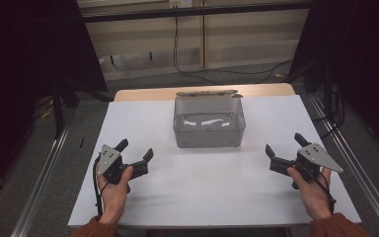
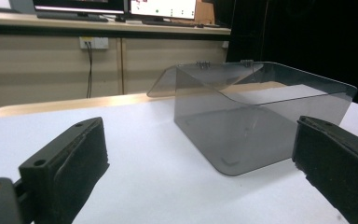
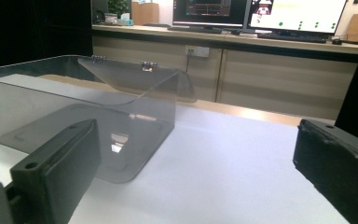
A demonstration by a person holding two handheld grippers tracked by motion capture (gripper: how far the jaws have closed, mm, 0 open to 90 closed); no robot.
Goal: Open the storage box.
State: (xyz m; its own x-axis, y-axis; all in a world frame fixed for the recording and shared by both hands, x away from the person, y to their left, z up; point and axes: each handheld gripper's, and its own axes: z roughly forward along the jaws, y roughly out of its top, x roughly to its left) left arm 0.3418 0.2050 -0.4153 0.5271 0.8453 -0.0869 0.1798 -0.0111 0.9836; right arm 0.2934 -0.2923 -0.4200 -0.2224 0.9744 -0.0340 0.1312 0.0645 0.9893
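**Smoky plastic box sits open between two idle grippers**

Box (image 1: 208, 129) of clear grey plastic stands toward the far middle of the white table (image 1: 212, 197), its hinged lid (image 1: 208, 93) folded back past the rear edge; nothing shows inside it. Nearer the person, the left gripper (image 1: 135, 150) rests well apart from the box on its left, jaws spread wide and holding nothing. The right gripper (image 1: 285, 144) sits likewise on the other side, jaws also wide apart and empty. Each gripper view looks past its own parted jaws at a near corner of the box.
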